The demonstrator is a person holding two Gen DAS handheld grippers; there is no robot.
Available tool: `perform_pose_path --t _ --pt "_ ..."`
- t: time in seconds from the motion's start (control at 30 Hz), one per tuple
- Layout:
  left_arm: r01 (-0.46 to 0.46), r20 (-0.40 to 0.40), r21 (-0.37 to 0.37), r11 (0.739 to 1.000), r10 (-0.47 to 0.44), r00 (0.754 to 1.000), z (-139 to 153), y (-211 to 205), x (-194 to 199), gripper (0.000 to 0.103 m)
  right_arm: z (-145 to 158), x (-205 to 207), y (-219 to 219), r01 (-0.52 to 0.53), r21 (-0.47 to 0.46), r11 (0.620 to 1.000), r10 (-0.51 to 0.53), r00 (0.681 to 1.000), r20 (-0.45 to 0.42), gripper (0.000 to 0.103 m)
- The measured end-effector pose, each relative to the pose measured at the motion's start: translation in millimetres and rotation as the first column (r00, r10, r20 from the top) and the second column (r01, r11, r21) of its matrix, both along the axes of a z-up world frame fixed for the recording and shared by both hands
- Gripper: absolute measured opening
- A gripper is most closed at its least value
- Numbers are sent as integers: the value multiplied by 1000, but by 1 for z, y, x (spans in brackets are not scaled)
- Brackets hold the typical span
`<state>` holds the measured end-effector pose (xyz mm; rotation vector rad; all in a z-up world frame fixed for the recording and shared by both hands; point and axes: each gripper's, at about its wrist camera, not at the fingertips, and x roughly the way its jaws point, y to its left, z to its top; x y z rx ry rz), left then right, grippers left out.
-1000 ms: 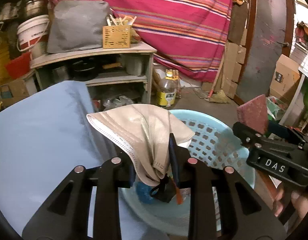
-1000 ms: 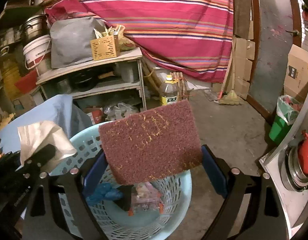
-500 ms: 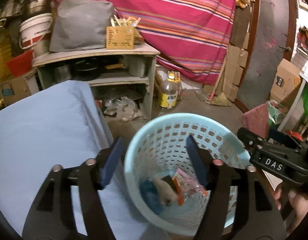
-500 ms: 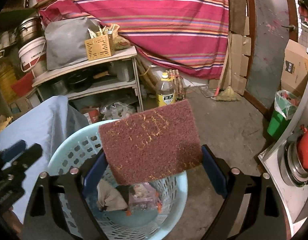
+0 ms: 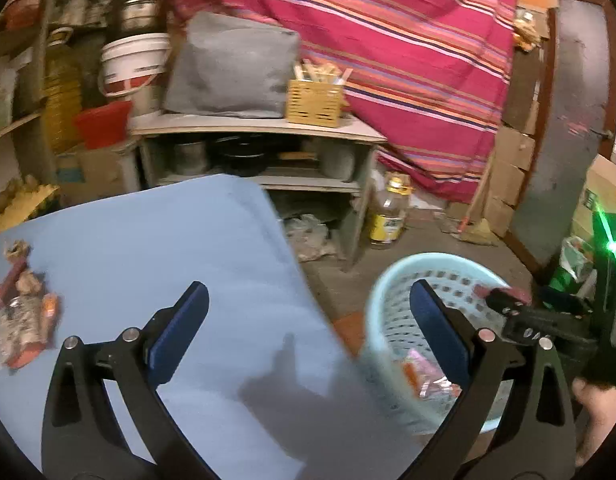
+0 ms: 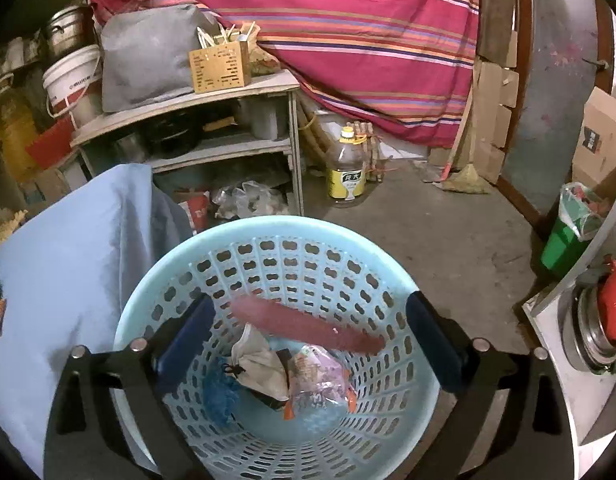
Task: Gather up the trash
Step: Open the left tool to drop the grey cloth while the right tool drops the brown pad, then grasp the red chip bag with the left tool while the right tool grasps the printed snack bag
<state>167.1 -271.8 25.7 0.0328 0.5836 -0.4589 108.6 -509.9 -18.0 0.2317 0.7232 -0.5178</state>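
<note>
jaws of the right gripper (image 6: pixel 308 332) spread wide, nothing between the pads; directly below them the pale blue basket (image 6: pixel 276 236), standing on the concrete floor just beside the blue-covered table (image 6: pixel 68 248); maroon scouring pad (image 6: pixel 308 326) lies tilted inside the basket, blurred (whether it touches the wall or the heap, cannot tell); under it a beige mask (image 6: pixel 256 364), a blue scrap (image 6: pixel 220 396), a clear wrapper with orange edges (image 6: pixel 319 380); left gripper (image 5: pixel 308 332) also spread wide and holding nothing, over the table's right edge, basket (image 5: pixel 391 300) to its right; at the table's far left a small heap of wrappers (image 5: pixel 22 320), well apart from the basket; farther off, oil bottle (image 6: pixel 346 172) on the floor, grey shelf (image 6: pixel 212 96) with a wooden box of sticks (image 6: pixel 220 66); striped red cloth (image 6: pixel 347 28) behind.
</note>
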Motion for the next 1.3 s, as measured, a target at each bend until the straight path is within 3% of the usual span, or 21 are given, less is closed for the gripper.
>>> perform_pose_path --t 0.27,0.47,0.6,0.8,1.07,1.3 --pt "-130 10 54 990 129 992 -1 88 24 97 5 15 29 23 -53 998 -25 999 -32 95" --pt "-242 41 101 965 239 970 -4 161 41 97 20 24 61 13 -28 1000 -12 999 49 95" --pt "-343 29 122 932 342 939 -13 219 57 97 21 37 89 -16 -6 1000 16 997 75 95" --pt "-422 4 135 896 426 905 -20 286 78 97 19 65 145 -82 17 996 81 994 79 95" --pt "-514 -55 91 853 519 853 -25 376 112 97 13 102 230 -180 -10 984 180 979 91 99" --pt "-534 -88 115 838 544 834 -46 417 139 97 0 139 278 -234 -41 971 236 971 36 99"
